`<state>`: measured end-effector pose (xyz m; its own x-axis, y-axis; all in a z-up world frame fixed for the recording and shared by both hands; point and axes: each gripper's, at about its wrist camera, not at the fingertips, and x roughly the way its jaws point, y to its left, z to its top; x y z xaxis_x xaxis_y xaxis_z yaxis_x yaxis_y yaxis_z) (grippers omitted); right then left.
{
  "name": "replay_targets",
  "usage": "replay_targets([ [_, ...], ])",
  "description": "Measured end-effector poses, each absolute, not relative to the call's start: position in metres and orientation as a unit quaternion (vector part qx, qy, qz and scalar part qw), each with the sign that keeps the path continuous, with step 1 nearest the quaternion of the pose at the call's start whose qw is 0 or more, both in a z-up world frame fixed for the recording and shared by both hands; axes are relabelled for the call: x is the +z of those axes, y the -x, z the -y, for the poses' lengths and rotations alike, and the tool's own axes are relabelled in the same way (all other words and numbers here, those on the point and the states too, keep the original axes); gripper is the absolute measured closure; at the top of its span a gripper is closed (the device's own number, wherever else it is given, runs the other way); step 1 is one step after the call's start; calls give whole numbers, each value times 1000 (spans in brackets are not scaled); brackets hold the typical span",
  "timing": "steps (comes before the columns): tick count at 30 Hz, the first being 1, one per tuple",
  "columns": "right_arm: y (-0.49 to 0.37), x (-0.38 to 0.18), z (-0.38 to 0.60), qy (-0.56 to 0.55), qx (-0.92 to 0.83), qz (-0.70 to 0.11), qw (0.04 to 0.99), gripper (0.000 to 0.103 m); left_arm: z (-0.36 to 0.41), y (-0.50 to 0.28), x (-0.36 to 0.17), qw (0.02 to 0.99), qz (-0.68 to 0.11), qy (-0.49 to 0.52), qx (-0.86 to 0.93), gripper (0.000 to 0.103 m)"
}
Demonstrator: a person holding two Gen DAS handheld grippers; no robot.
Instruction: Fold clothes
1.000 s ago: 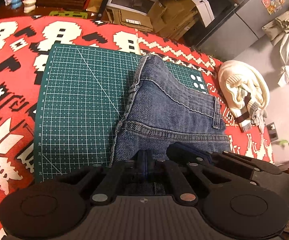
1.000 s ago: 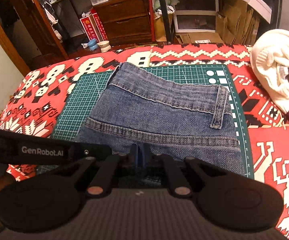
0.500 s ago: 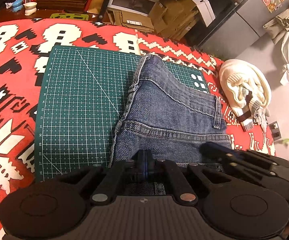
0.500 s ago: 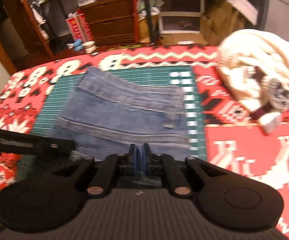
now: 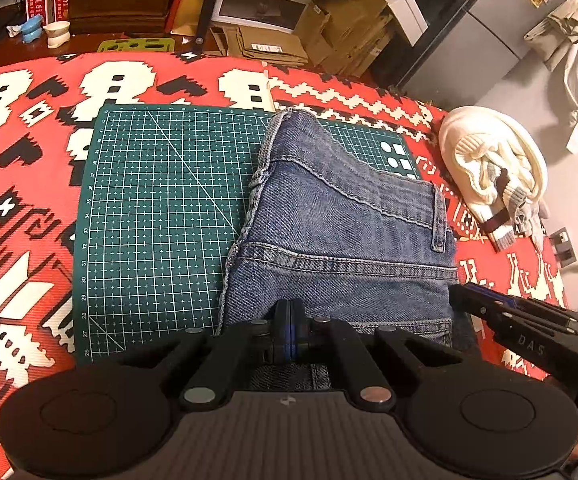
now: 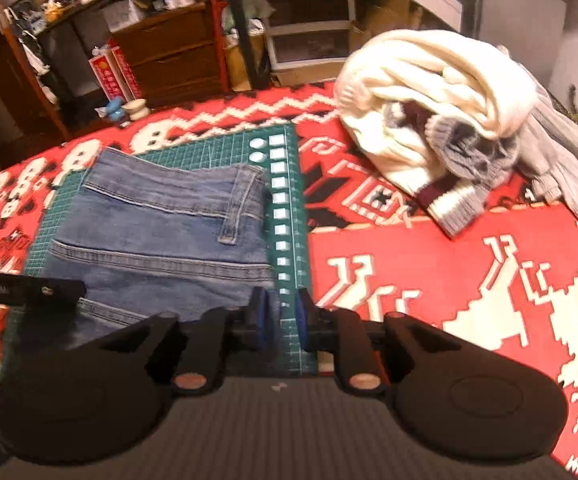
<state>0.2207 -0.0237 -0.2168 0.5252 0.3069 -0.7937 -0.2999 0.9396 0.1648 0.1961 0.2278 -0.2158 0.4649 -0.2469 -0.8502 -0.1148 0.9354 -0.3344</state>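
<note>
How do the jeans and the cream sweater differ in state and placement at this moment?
The jeans lie folded flat; the cream sweater sits in a loose, bunched heap. The jeans rest on the green cutting mat; the sweater lies off the mat, on the red patterned cloth. Neither is held: the right gripper is open.

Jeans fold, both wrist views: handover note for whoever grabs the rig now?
Left tool: shut, at the near edge of the jeans; whether it pinches denim cannot be told.
Right tool: open, empty, over the mat just off the jeans' right edge.
Jeans: folded into a compact stack on the right half of the mat.
Sweater: bunched up, unfolded, on the red cloth right of the mat.
Done: jeans look folded.
Left: free the left tool, then probably fold the sweater.
</note>
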Motion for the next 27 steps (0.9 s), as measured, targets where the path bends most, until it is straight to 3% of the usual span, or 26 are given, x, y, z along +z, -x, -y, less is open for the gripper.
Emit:
replay_targets([
  [10, -210, -186, 24, -23, 191, -450, 872, 86, -219, -200, -206, 830, -534, 156, -25, 101],
  [27, -186, -210, 35, -11, 176, -472, 864, 89, -212, -163, -206, 833, -532, 149, -24, 96],
])
